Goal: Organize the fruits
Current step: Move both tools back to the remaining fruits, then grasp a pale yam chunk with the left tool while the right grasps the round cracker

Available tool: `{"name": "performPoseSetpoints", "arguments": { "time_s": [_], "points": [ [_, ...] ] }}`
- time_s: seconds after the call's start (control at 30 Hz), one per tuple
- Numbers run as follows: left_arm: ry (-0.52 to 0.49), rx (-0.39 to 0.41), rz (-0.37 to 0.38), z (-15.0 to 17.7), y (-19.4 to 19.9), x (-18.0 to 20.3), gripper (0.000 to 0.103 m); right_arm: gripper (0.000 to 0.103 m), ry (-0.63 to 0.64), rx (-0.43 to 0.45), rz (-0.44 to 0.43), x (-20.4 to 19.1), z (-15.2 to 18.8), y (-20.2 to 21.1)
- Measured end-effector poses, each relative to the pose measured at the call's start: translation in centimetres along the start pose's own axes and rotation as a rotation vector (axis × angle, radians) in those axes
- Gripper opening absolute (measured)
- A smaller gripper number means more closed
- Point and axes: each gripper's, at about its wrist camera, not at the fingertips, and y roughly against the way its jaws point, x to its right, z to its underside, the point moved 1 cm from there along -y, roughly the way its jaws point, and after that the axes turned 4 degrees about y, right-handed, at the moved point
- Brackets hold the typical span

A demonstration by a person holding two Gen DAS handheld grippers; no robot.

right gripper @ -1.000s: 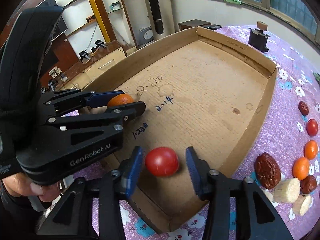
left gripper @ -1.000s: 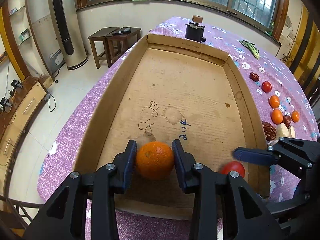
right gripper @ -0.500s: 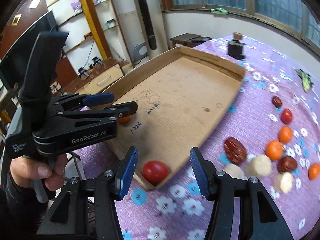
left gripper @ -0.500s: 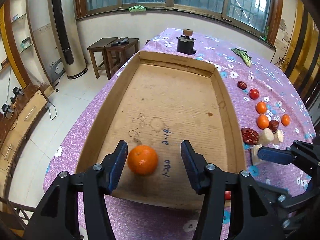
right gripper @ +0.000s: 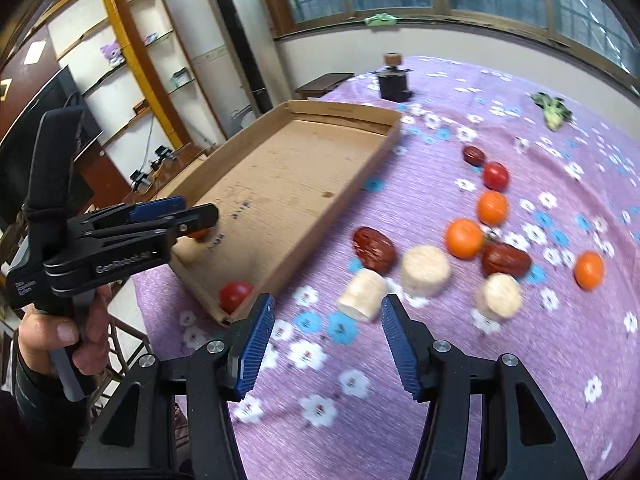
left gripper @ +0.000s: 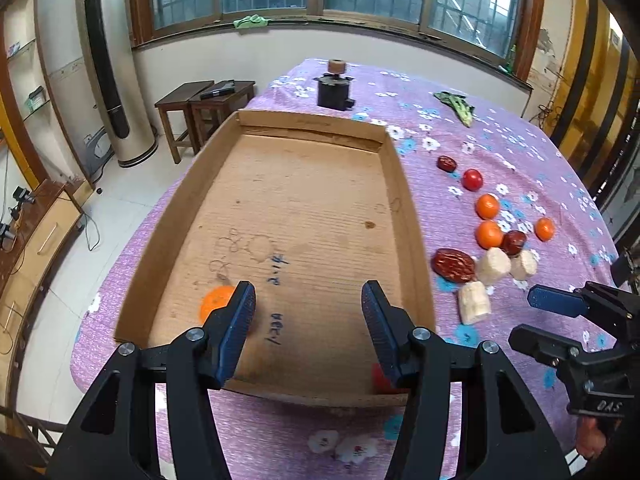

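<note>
A shallow cardboard tray lies on the purple flowered cloth. An orange rests inside it near the front left, partly behind my left finger. A red tomato sits in the tray's near right corner. My left gripper hovers open over the tray's front, nothing between its pads. My right gripper is open above the cloth beside the tray, empty, just short of a pale cut piece. Loose oranges, red dates and another tomato lie to the right.
A black object with a wooden knob stands beyond the tray. A green vegetable lies at the far right. The table edge drops off left of the tray; stools stand on the floor there. A hand holds the left gripper.
Both grippers opened, let go of the orange and the tomato inside the tray, and drew back and up. The right one swung right, out over the cloth toward the loose fruit.
</note>
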Motion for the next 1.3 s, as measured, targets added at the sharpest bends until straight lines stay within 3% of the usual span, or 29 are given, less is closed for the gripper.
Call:
{"name": "performPoseSetpoints", "arguments": {
  "time_s": [0.43, 0.8, 1.3],
  "points": [
    [-0.085, -0.016, 0.104, 0.8, 0.7, 5.5, 0.054, 0.057, -0.097, 0.017, 0.068, 4.7, 2.8, 2.5],
    [-0.157, -0.078, 0.181, 2.2, -0.6, 10.3, 0.054, 0.057, -0.173, 0.023, 0.138, 8.4, 4.0, 2.9],
    [-0.187, -0.16, 0.148, 2.6, -5.6, 12.9, 0.054, 0.056, -0.165, -0.023, 0.173, 10.3, 2.0, -1.4]
  ]
}}
